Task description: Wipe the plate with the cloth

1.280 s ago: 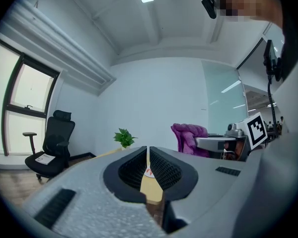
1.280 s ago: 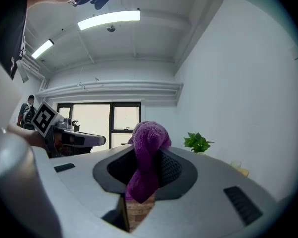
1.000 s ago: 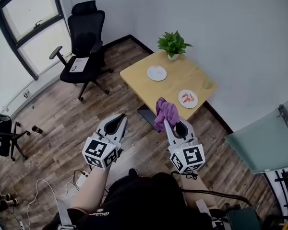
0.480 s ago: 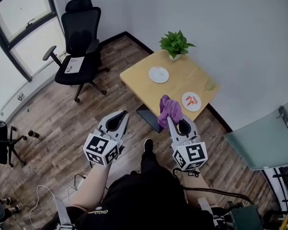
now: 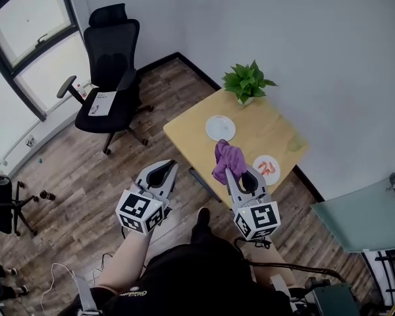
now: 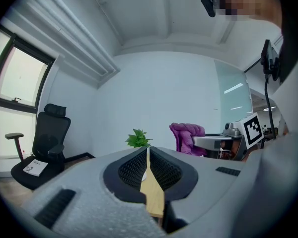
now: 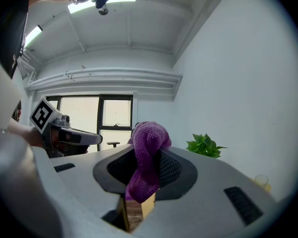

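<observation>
Right claw (image 5: 237, 173) was clamped on the purple cloth (image 5: 228, 158), with a bunch sticking out past the tips. Left claw (image 5: 159, 171) was closed on nothing. Both hung off the near edge of the counter (image 5: 191, 127), well apart from the plates. Target was likely the plate with red smears (image 5: 266, 166) (sauce or food, too small to tell), not the clean white plate (image 5: 220, 128). Advice: land the bunch flat, press lightly, sweep in circles, and pin the rim with the left claw.

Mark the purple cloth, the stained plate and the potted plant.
purple cloth (image 5: 228, 158): head view, bunched upper folds.
stained plate (image 5: 275, 170): head view, white right rim.
potted plant (image 5: 248, 81): head view, green leaves.
</observation>
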